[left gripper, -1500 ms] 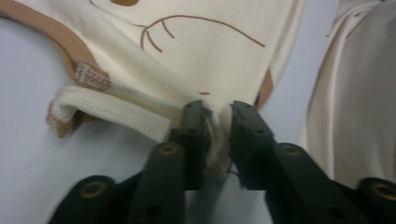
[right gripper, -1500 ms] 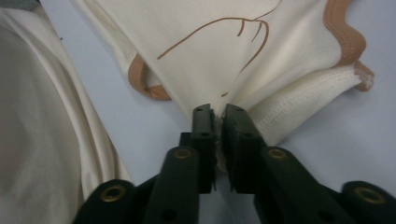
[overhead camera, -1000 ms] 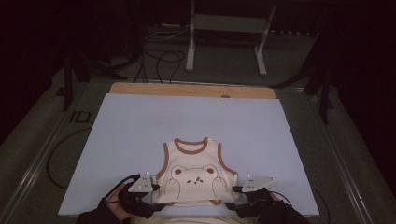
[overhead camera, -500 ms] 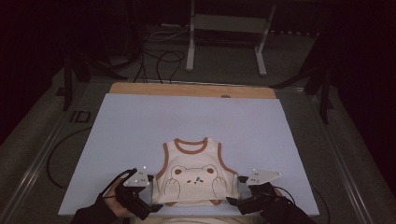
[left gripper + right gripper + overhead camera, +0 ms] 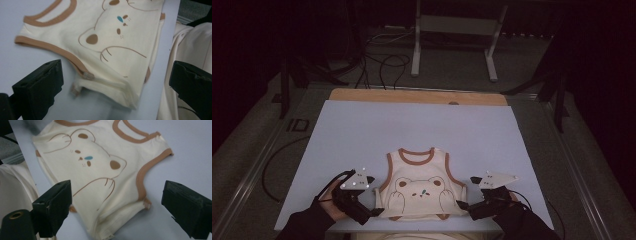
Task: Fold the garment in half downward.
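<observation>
Left gripper [image 5: 371,202]: jaws wide apart, nothing between the pads; just been opening; just off the lower left corner of the vest [image 5: 421,185].
Right gripper [image 5: 463,206]: jaws wide apart, clear of the cloth; just been opening; just off the lower right corner of the vest.
Vest: flat, bear print up, between the two grippers, hem near the front edge of the table [image 5: 362,130]; in the left gripper view [image 5: 105,45] folded hem doubled under at the near corner.
Open room: bare lavender surface ahead of and outward from both grippers; front table edge close behind them.
Since a second ago: both grippers lifted slightly and drawn back off the vest's lower corners; vest in the same place.
Around: wooden strip [image 5: 417,96] along the far edge, well ahead; cables [image 5: 382,62] and a metal stand [image 5: 454,35] on the floor beyond; pale cloth [image 5: 12,187] below the near edge in the right gripper view.
</observation>
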`<state>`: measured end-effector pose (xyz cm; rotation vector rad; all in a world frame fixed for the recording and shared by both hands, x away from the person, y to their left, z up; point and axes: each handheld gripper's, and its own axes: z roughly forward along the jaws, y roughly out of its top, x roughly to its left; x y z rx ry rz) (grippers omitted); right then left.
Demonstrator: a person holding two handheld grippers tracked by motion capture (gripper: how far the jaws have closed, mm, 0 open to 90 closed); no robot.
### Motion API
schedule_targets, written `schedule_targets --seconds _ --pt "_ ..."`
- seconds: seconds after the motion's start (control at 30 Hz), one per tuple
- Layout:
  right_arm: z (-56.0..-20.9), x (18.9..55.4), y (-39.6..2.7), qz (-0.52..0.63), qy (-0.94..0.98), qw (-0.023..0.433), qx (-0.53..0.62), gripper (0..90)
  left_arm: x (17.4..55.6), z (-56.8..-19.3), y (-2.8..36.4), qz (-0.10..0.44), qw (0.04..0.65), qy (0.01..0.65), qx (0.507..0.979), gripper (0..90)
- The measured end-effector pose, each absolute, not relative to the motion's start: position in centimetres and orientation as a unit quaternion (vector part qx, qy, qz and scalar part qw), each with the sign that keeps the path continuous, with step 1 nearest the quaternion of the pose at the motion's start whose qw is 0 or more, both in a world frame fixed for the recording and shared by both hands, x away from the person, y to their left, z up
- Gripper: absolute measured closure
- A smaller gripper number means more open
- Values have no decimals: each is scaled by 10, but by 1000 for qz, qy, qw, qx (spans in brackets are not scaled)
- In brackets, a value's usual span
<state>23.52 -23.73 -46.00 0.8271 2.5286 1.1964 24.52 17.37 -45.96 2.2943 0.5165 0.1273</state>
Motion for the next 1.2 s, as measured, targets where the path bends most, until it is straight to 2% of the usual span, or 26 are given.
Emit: schedule_targets --seconds 0.63,1.2 --pt "-422 272 -232 426 850 161 265 93 274 -428 168 71 391 183 899 0" --pt "-408 316 -219 420 857 159 251 90 307 -414 165 73 392 179 899 0"
